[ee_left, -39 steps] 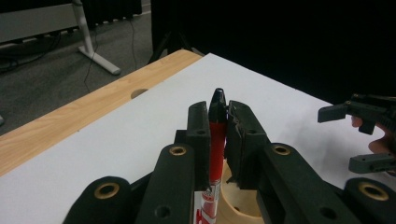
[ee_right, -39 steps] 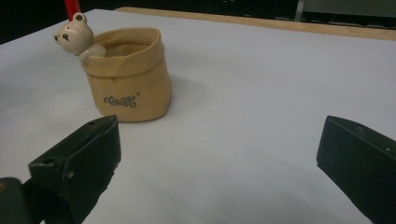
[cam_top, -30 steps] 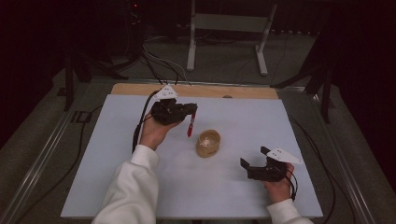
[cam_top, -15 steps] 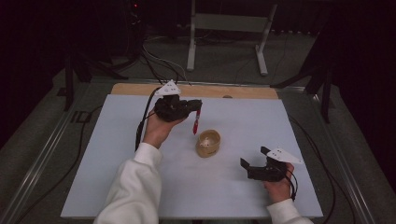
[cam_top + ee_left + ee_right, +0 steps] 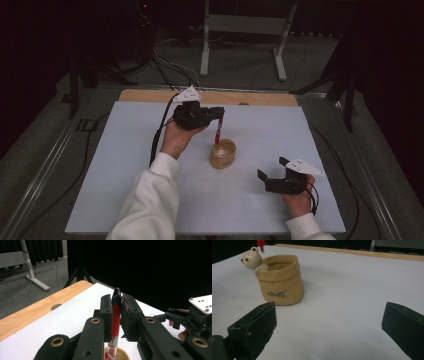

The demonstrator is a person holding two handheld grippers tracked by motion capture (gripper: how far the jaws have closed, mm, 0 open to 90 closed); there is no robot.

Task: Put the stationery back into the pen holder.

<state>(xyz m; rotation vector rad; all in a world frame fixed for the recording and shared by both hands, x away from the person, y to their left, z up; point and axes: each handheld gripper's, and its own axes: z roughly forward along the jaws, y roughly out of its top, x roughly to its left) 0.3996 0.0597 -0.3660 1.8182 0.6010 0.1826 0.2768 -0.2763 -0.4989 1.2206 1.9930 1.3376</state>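
Left gripper [image 5: 219, 116], upper centre of frame: jaws clamped on red pen [image 5: 218, 135], upright, lower end just over tan bear pot [image 5: 223, 153] mid-frame. Right gripper [image 5: 271, 174], lower right: jaws spread wide, holding nothing, resting on white table [image 5: 115, 165].

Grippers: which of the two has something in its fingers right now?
The left gripper, raised over the tan bear pot, is clamped on an upright red pen. The right gripper is open near the table, holding nothing.
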